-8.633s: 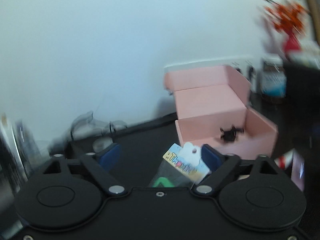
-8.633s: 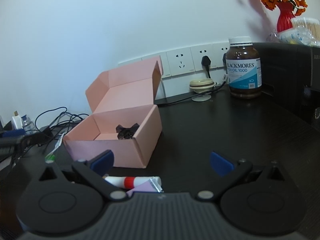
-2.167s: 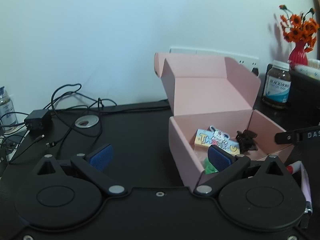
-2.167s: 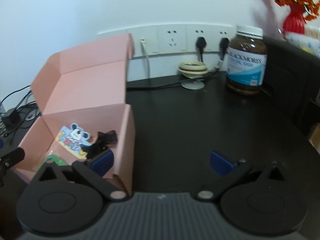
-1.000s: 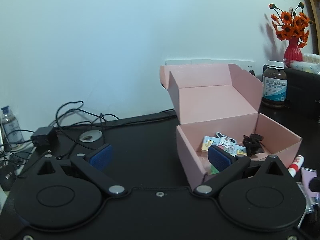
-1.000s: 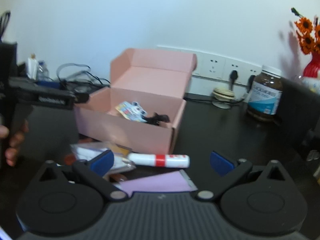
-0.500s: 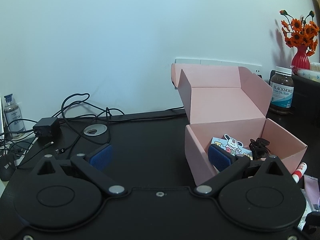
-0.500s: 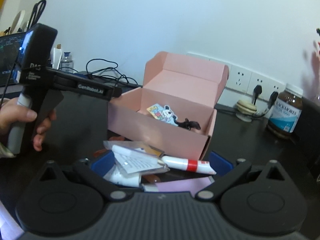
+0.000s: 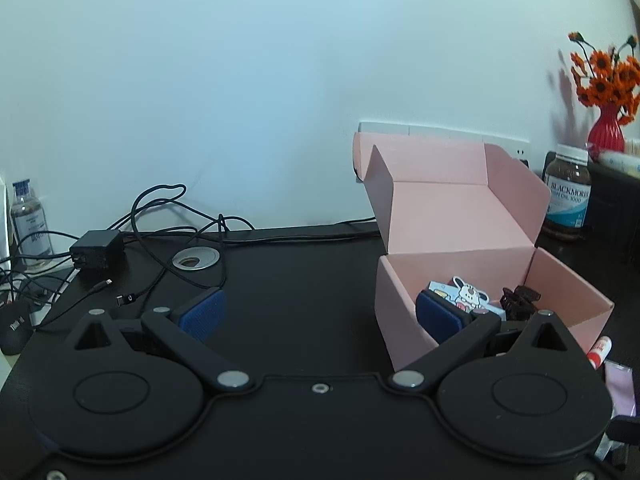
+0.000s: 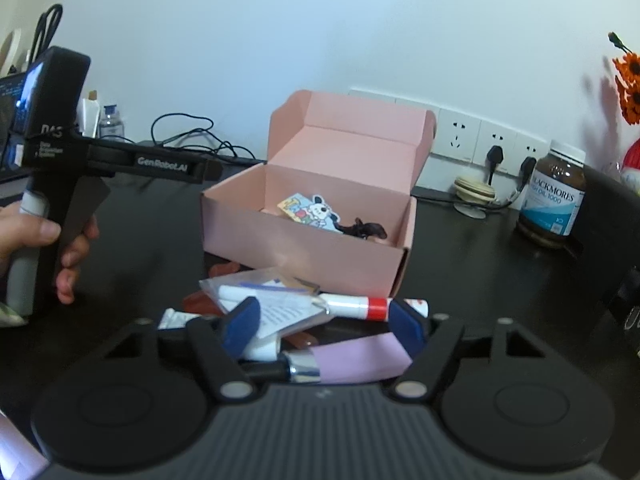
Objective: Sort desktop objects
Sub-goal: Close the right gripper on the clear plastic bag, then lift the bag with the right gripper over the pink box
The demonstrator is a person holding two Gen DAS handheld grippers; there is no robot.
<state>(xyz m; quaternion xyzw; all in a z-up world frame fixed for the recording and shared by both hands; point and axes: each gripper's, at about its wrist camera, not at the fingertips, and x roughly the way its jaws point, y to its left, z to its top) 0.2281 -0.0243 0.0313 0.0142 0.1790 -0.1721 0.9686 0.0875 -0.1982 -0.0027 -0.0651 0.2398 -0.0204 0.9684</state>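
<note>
Left wrist view: left hand-held gripper (image 9: pixel 318 312) stands wide open and holds nothing. Ahead and to its right sits the pink box (image 9: pixel 400 312), lid folded back so items can be dropped in from above. Inside lie a cartoon card pack (image 9: pixel 460 294) and a dark hair clip (image 9: pixel 520 296). Just right of the box, a white tube (image 9: pixel 599 352) lies on the black table (image 9: pixel 296 280).

Right wrist view: right hand-held gripper (image 10: pixel 324 322) is lowered over the loose pile directly in front of the box, jaws partly open and straddling a clear packet (image 10: pixel 280 304); whether the pads already press it cannot be told. The white tube, with a red band, lies just ahead of the right finger. A purple tube (image 10: pixel 360 358) lies nearest the camera. Judged from this, the pile awaits transfer into the box.
</note>
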